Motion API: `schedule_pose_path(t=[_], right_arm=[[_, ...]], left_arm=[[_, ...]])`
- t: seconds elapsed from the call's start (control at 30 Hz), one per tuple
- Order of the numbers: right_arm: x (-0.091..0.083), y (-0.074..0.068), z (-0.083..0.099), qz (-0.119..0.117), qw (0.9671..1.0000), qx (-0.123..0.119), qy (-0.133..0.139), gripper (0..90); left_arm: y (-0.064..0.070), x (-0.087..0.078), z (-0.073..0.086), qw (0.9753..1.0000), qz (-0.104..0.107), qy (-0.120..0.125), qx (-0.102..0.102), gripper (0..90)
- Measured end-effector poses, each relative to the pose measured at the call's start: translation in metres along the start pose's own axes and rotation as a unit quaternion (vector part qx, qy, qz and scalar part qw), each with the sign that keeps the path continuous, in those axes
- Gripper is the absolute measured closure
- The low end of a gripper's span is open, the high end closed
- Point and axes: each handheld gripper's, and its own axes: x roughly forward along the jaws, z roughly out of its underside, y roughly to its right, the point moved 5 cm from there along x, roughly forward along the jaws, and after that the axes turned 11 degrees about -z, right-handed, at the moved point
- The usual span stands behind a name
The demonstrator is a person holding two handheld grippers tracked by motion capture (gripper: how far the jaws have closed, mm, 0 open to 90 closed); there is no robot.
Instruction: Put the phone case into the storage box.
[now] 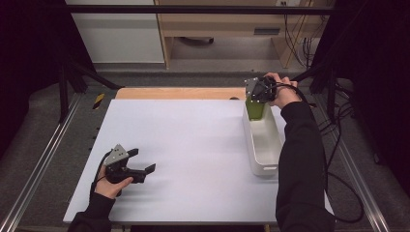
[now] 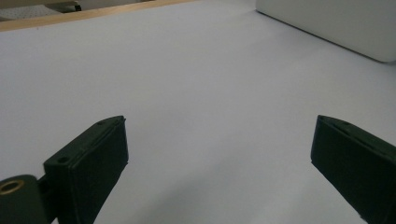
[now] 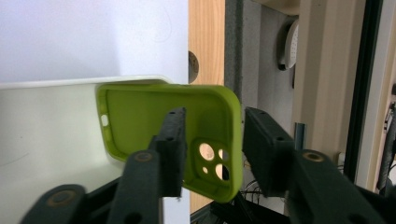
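A lime-green phone case [image 1: 255,110] stands upright over the far end of a white tray [image 1: 265,150]. My right gripper [image 1: 257,100] comes down on it from above. In the right gripper view the case [image 3: 140,116] shows its hollow inside and its camera holes. One jaw sits inside the case and the other behind its right edge, so my right gripper [image 3: 215,140] is shut on that edge, above the tray [image 3: 56,140]. My left gripper [image 1: 143,160] rests low at the table's front left, and it [image 2: 219,140] is open with nothing between its fingers.
The white tabletop [image 1: 193,145] spreads between the two grippers, with a wooden strip [image 1: 179,93] along its far edge. The tray's side [image 2: 336,23] lies ahead and to the right of the left gripper. Metal rails and black cables run along both sides of the table.
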Motion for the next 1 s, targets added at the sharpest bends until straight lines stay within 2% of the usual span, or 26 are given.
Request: schedule_pose_path(t=[0.13,0.17,0.23,0.43,0.6,0.7,0.73,0.83,0.93,1.0], right_arm=[[-0.004,0.001,0.000,0.006,0.9999,0.007,0.010,47.3],[-0.006,0.000,0.000,0.005,0.9998,0.016,0.006,45.1],[-0.007,0.001,0.000,0.009,0.9997,0.016,0.014,41.9],[-0.018,-0.002,-0.003,0.015,0.9986,0.040,0.031,33.9],[-0.028,-0.005,-0.008,0.020,0.9960,0.068,0.054,28.9],[-0.036,-0.009,-0.010,0.024,0.9927,0.092,0.074,27.0],[-0.039,-0.010,-0.011,0.023,0.9908,0.100,0.089,26.8],[-0.048,-0.014,-0.012,0.029,0.9868,0.121,0.104,23.6],[-0.059,-0.020,-0.014,0.034,0.9805,0.145,0.128,22.3],[-0.066,-0.025,-0.015,0.030,0.9736,0.170,0.149,21.2]], left_arm=[[0.000,0.000,0.000,1.0000,0.000,0.000,0.000,3.7],[0.000,0.000,0.000,1.0000,0.000,0.000,0.000,3.7],[0.000,0.000,0.000,1.0000,0.000,0.001,0.000,3.7],[0.001,-0.001,-0.001,1.0000,0.000,0.003,0.002,3.7],[0.000,-0.002,-0.001,1.0000,0.000,0.005,-0.002,3.7],[0.000,-0.003,-0.001,1.0000,0.003,0.006,-0.003,3.7],[0.000,-0.003,-0.002,1.0000,0.002,0.005,-0.003,3.7],[0.000,-0.004,-0.003,0.9999,0.003,0.008,-0.006,3.6],[0.000,-0.005,-0.004,0.9999,0.003,0.011,-0.006,3.5],[0.001,-0.006,-0.004,0.9999,0.004,0.011,-0.005,3.4]])
